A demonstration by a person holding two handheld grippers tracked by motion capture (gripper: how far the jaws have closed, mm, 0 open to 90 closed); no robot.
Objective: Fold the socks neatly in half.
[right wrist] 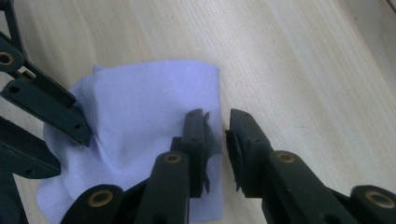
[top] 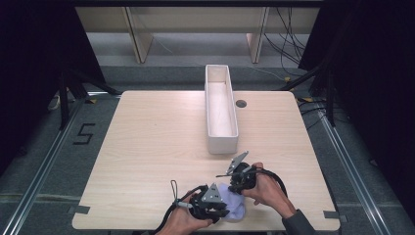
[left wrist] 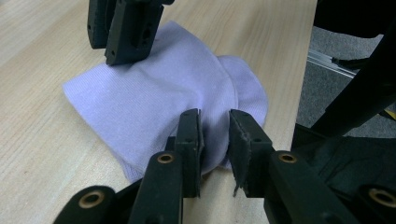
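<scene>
1. One pale lilac sock [top: 234, 204] lies flat at the near edge of the bench [top: 156, 142], between the person's two hands; in the left gripper view [left wrist: 159, 93] its long axis runs from the straight cuff edge at the left to the rounded end at the right, near the bench edge
2. Soft fine-ribbed knit, folded over on itself, with one squared end and one curved end [right wrist: 140, 121]
3. Left gripper [left wrist: 215, 140]: its fingers stand a narrow gap apart, straddling a raised fold at the rounded end; whether the pads press on the cloth I cannot tell
4. Right gripper [right wrist: 217, 140]: its fingers stand slightly apart at the sock's edge, one over the cloth and one over bare wood, nothing clamped between them
5. Gripper fingers are black, blocky and hard, with worn, frayed pads [right wrist: 205, 140]
6. Bench top is light wood-grain laminate with rounded corners and a small round grommet [top: 241, 103]; a long narrow white tray [top: 221, 142] stands lengthwise past the middle
7. Grey floor, metal rails, dark curtains on both sides and pale wooden shelving behind
</scene>
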